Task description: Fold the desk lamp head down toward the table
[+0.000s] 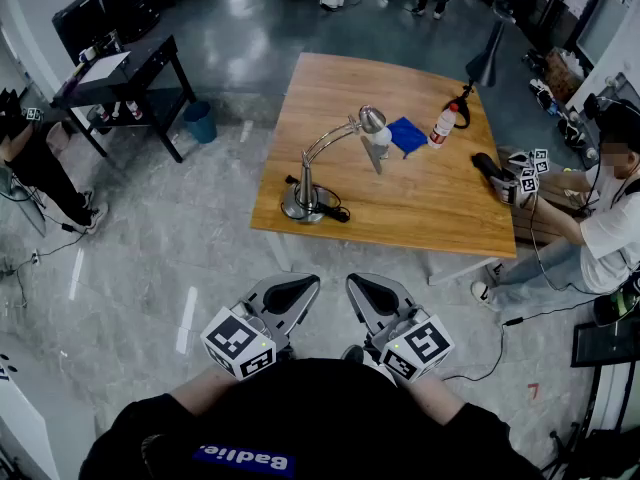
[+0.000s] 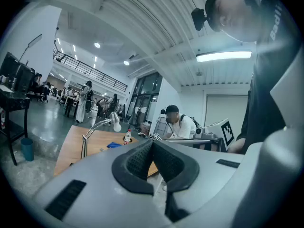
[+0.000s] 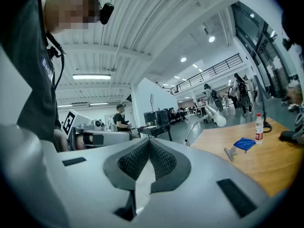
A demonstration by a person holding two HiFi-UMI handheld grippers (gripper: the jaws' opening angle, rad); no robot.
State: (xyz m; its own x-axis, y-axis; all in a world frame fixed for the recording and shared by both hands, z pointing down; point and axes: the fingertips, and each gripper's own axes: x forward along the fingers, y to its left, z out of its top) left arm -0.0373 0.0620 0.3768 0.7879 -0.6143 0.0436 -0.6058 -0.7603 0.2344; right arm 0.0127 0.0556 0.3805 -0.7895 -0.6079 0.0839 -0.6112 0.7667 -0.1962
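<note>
The desk lamp [image 1: 318, 163] is pictured at the wooden table's [image 1: 420, 213] near corner, its head [image 1: 372, 120] raised on the curved neck. The left gripper [image 1: 290, 296] and right gripper [image 1: 372, 296] are held by the body, jaws closed on nothing, well short of the table. The fold is judged unstarted; an approach to the head is called for.

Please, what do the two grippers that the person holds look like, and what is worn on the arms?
The left gripper and the right gripper are broad and light grey. Their fingers are black and ribbed on the inner side. Each gripper carries a white cube with black square markers. The person's sleeves are black.
</note>
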